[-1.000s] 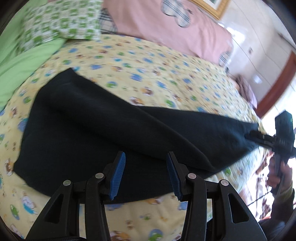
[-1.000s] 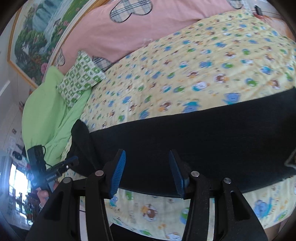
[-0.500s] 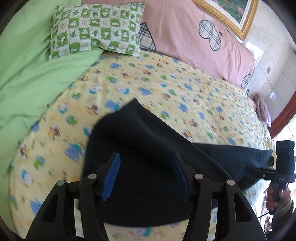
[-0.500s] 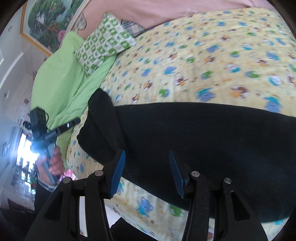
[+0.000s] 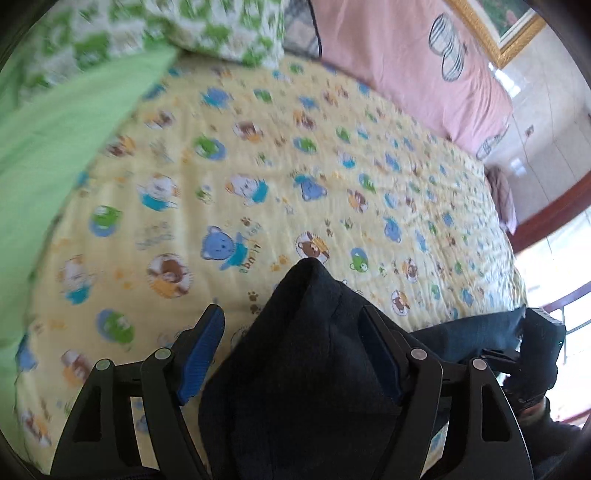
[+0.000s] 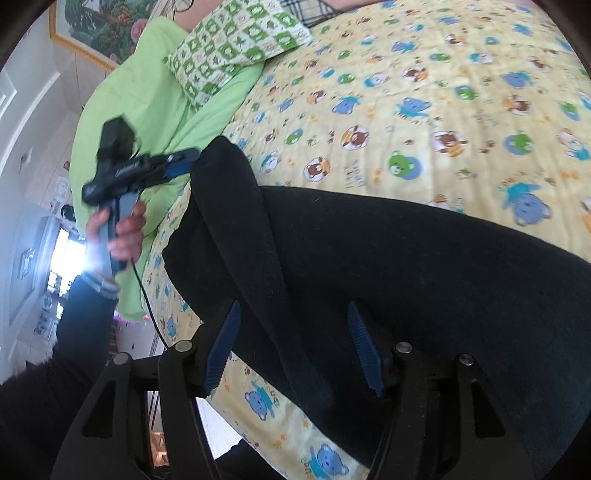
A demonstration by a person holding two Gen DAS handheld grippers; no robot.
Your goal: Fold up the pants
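The black pants (image 5: 295, 369) are spread on the bed (image 5: 258, 166), their end between the just-widened, unclamped left gripper (image 5: 291, 354); the right gripper (image 6: 295, 347), also parted, is poised above. Both edges are best pinched squarely.

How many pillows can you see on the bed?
2: a green checked pillow on the green blanket, and a long pink pillow along the head of the bed beside it. Others may lie out of frame.

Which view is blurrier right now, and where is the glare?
Left wrist view: motion blur smears the green checked pillow and yellow cartoon-print bedsheet; window glare at right. Right wrist view: sharper on the black fabric pants; bright glare at left edge.
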